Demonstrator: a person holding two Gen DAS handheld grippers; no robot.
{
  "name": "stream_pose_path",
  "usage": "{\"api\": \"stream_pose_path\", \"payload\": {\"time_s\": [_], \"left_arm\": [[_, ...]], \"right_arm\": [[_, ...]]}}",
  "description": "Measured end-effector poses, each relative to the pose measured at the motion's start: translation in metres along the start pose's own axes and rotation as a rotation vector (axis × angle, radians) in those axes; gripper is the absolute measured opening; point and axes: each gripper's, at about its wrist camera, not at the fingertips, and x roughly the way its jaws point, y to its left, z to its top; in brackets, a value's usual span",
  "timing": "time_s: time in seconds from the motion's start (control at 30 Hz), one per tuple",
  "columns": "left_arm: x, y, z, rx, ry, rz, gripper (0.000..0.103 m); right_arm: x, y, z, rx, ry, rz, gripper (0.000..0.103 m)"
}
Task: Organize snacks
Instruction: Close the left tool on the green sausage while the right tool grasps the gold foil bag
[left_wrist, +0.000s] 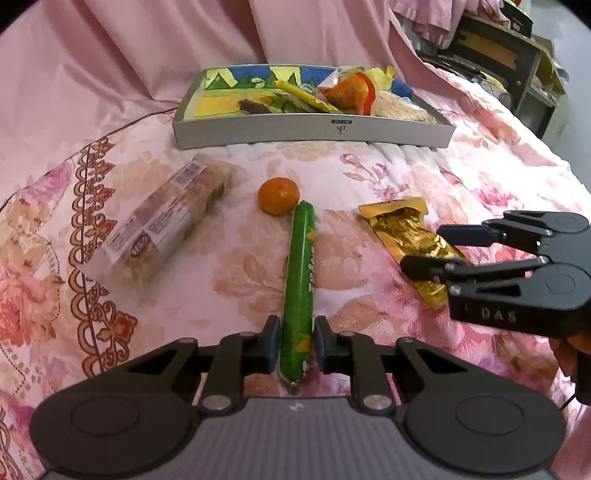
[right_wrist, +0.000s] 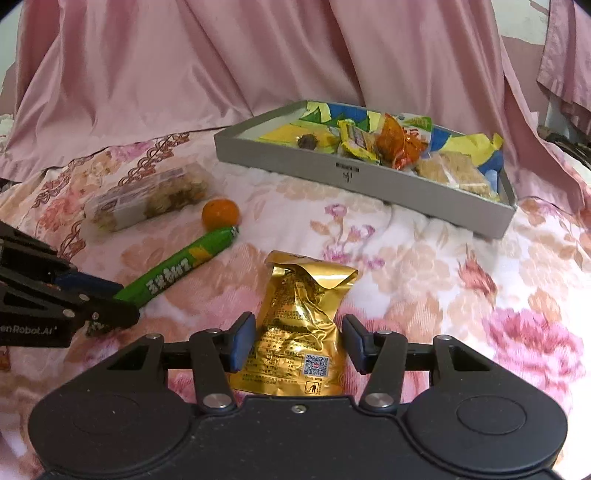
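A green sausage stick (left_wrist: 300, 280) lies on the flowered bedspread, its near end between the fingers of my left gripper (left_wrist: 296, 345); the jaws stand close on both sides with small gaps. A gold foil packet (right_wrist: 299, 332) lies between the fingers of my right gripper (right_wrist: 299, 345), which is open and straddles it. The packet also shows in the left wrist view (left_wrist: 410, 236), as does the right gripper (left_wrist: 436, 251). The sausage (right_wrist: 177, 269) and left gripper (right_wrist: 110, 299) show in the right wrist view.
A grey tray (left_wrist: 314, 129) at the back holds several snack packets; it also shows in the right wrist view (right_wrist: 354, 181). A tangerine (left_wrist: 278, 195) touches the sausage's far tip. A clear biscuit pack (left_wrist: 170, 218) lies to the left. Pink curtain hangs behind.
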Motion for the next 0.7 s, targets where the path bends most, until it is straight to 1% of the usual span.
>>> {"api": "stream_pose_path", "payload": {"time_s": [0.07, 0.13, 0.23, 0.37, 0.53, 0.63, 0.7], "left_arm": [[0.0, 0.0, 0.005, -0.002, -0.021, 0.021, 0.043], [0.002, 0.0, 0.011, -0.009, -0.044, 0.032, 0.051], [0.008, -0.004, 0.021, 0.004, -0.063, 0.035, 0.052], [0.019, -0.009, 0.027, 0.011, -0.072, 0.054, 0.052], [0.025, -0.013, 0.018, -0.029, -0.087, 0.067, 0.051], [0.025, -0.017, 0.012, -0.012, -0.104, 0.07, 0.051], [0.024, -0.017, 0.011, -0.023, -0.107, 0.069, 0.051]], "right_arm": [[-0.001, 0.002, -0.003, 0.003, -0.008, -0.003, 0.06], [0.001, 0.002, -0.005, 0.006, -0.018, -0.007, 0.066], [0.004, 0.0, -0.007, 0.021, -0.038, -0.02, 0.072], [0.007, -0.001, -0.01, 0.031, -0.068, -0.025, 0.074], [0.01, -0.001, -0.013, 0.043, -0.081, -0.021, 0.08], [0.012, 0.002, -0.014, 0.035, -0.077, -0.023, 0.084], [0.012, 0.005, -0.015, 0.025, -0.076, -0.033, 0.085]]}}
